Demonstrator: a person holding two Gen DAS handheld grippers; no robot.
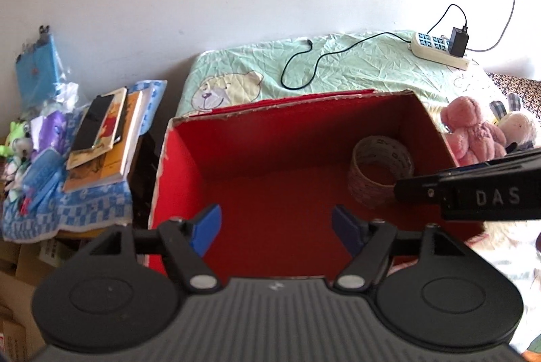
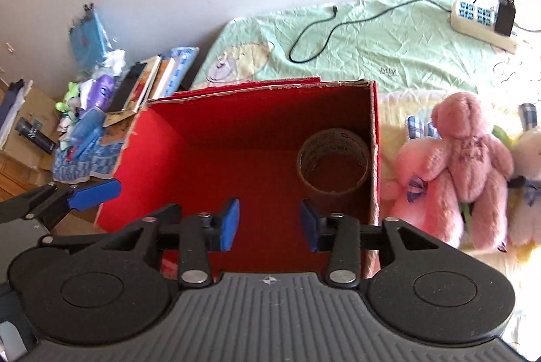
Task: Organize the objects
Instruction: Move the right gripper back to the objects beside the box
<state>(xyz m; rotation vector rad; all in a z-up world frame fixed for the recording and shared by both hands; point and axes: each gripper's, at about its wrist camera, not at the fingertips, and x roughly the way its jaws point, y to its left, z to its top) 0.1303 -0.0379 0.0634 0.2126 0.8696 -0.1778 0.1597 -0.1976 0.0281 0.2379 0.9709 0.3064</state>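
Both grippers, left (image 1: pixel 275 228) and right (image 2: pixel 269 228), gape empty over box (image 2: pixel 373 159); pink bear (image 2: pixel 470 155) beside box looks soft, light; likely pinch torso.

A matt red cardboard box (image 2: pixel 216 159) with frayed edges; fuzzy pink plush bear (image 2: pixel 473 159); crinkled cloth bedsheet (image 2: pixel 389 57).

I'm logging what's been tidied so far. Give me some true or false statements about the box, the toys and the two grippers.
1. A tape roll sits inside the red box. True.
2. The pink teddy bear lies in the box. False: it lies outside, on the bed beside the box.
3. The left gripper holds a book. False: its jaws are open and empty.
4. The right gripper is open. True.
5. A charger is plugged into the power strip. True.
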